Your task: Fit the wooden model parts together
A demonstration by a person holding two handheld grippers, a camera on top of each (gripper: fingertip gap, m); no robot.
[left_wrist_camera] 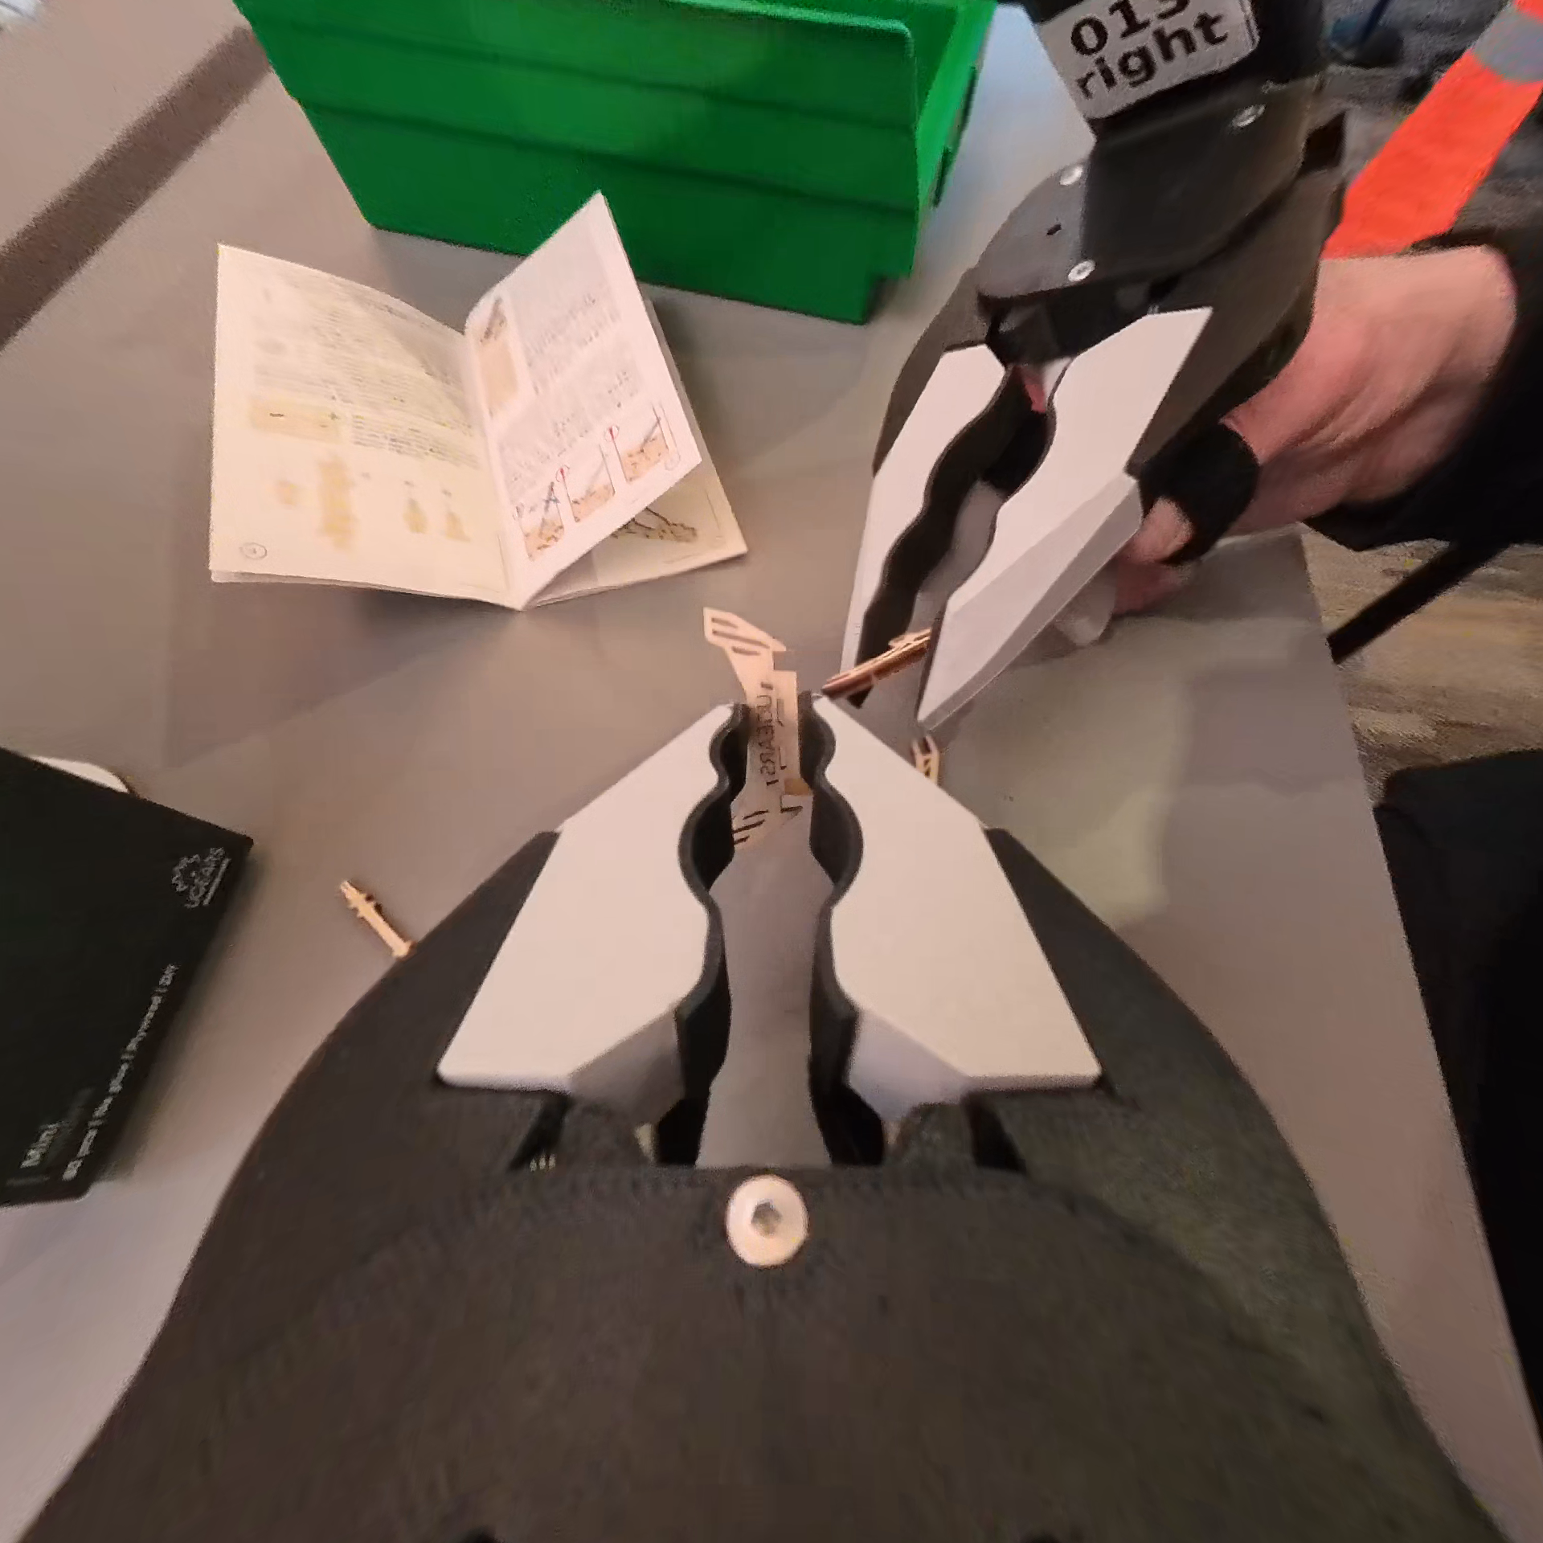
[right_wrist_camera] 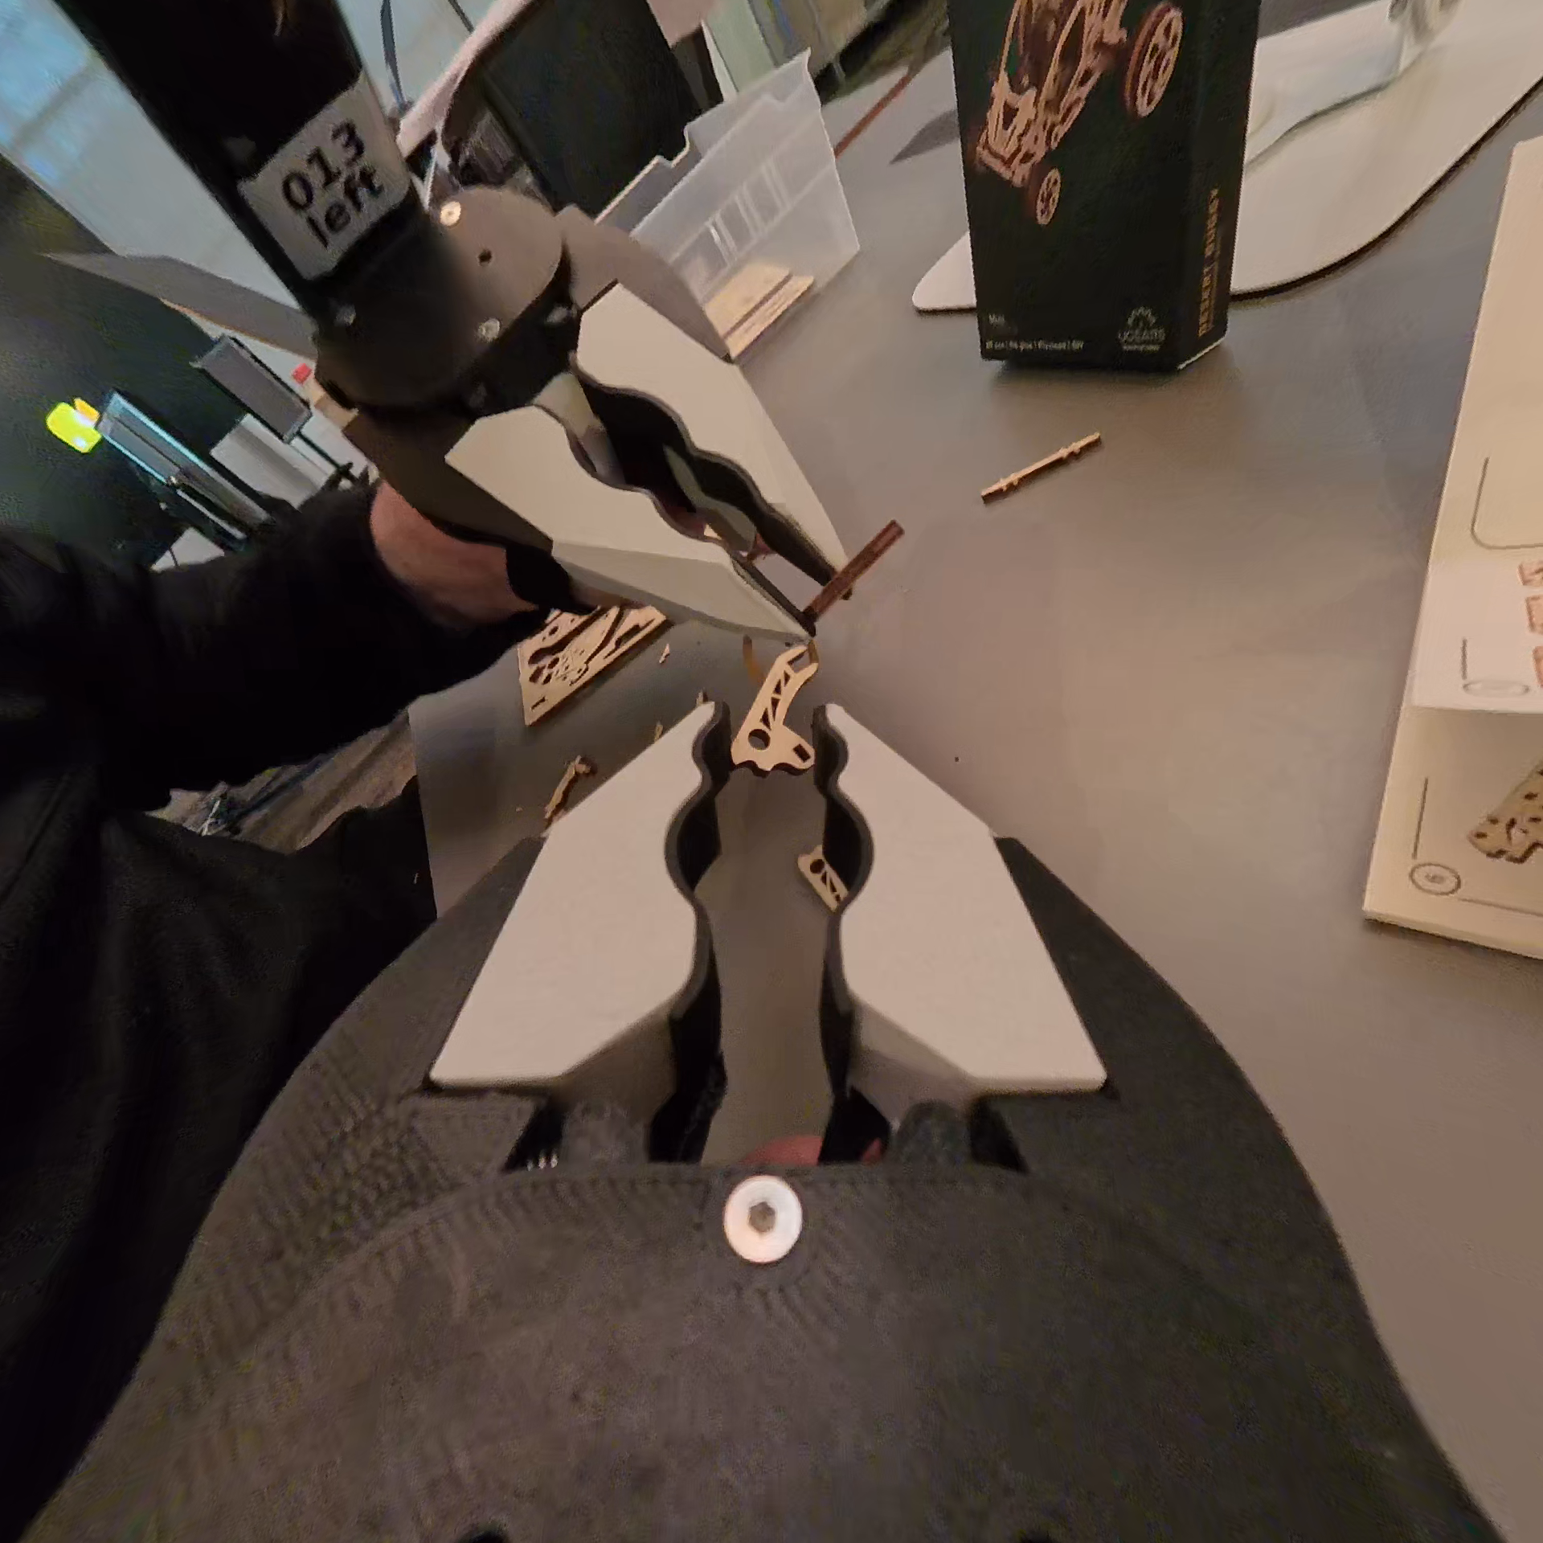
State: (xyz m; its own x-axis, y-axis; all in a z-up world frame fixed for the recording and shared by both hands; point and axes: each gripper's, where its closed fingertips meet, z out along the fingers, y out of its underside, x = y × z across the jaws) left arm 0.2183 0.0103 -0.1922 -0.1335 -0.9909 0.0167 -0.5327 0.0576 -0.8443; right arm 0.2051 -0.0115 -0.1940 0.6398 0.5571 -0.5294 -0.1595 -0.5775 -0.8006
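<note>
On the grey surface (left_wrist_camera: 334, 693), far left, a black box (left_wrist_camera: 92, 968) lies flat with white print along its edge and a small logo; wording left out. Just right of it, a loose wooden pin (left_wrist_camera: 374, 917). Behind, an open instruction booklet (left_wrist_camera: 434, 417) with diagrams and tiny blurred text, and a green bin (left_wrist_camera: 618, 125) past it.

Centre: left tongs (left_wrist_camera: 772, 710) nearly closed, pads pressing a flat pale wooden panel (left_wrist_camera: 764, 735) that stands upright between the tips and sticks out above them; engraved lettering runs down it. The right wrist view shows that panel edge-on as a dark strip (right_wrist_camera: 860, 568) clamped at the tips.

Right: right tongs (left_wrist_camera: 893, 660), white tag with printed characters on the body, a hand (left_wrist_camera: 1369, 401) behind. They grip a small cut-out wooden bracket (right_wrist_camera: 772, 726) by its wide end, its narrow end reaching the panel's edge. Another small bracket (left_wrist_camera: 925, 756) lies on the surface below.

The right wrist view also shows a standing dark model-kit box (right_wrist_camera: 1102, 167) with a buggy picture and a cut-out plywood sheet (right_wrist_camera: 576, 668).
</note>
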